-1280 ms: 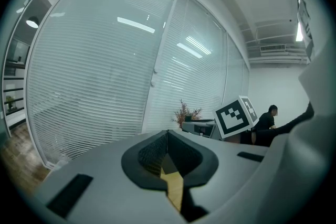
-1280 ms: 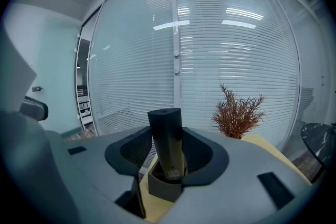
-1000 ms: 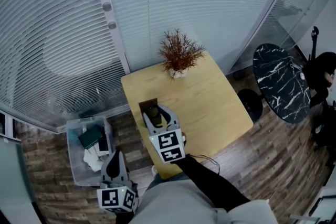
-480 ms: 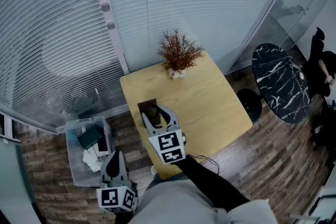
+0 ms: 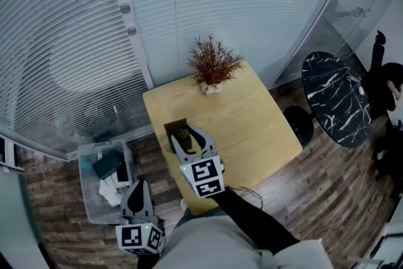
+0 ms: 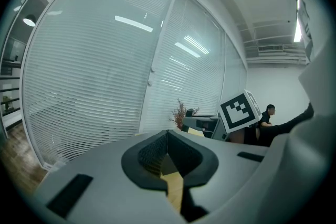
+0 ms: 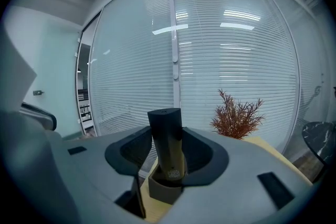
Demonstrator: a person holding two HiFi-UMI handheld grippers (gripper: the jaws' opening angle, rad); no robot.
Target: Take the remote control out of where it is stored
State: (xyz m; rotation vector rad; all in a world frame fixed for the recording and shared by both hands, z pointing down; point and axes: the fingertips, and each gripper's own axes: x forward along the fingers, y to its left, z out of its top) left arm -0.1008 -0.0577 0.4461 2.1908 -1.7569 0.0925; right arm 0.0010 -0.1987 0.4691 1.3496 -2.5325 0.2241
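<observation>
Remote control [image 7: 167, 145], white print unreadable

Table top [image 5: 252, 123]: pale yellow wood grain. Plant [image 5: 214, 63]: rust-red. The remote control [image 7: 167, 139] is black, turning olive lower down, and its holder [image 7: 164, 191] is dark grey. The left gripper [image 5: 138, 189] and right gripper [image 5: 187, 134] are grey with black-and-white square markers. Round table [image 5: 330, 97]: black, white-veined. Floor [image 5: 315, 179]: brown planks.

Grey plastic left tongs [image 5: 138, 186] at seven o'clock and right tongs [image 5: 186, 135] at six, with dark ribbed pads inside. Behind each sits a white cube [image 5: 203, 177] printed with black squares. Black sleeve [image 5: 252, 217] at five; grey top [image 5: 208, 249].
</observation>
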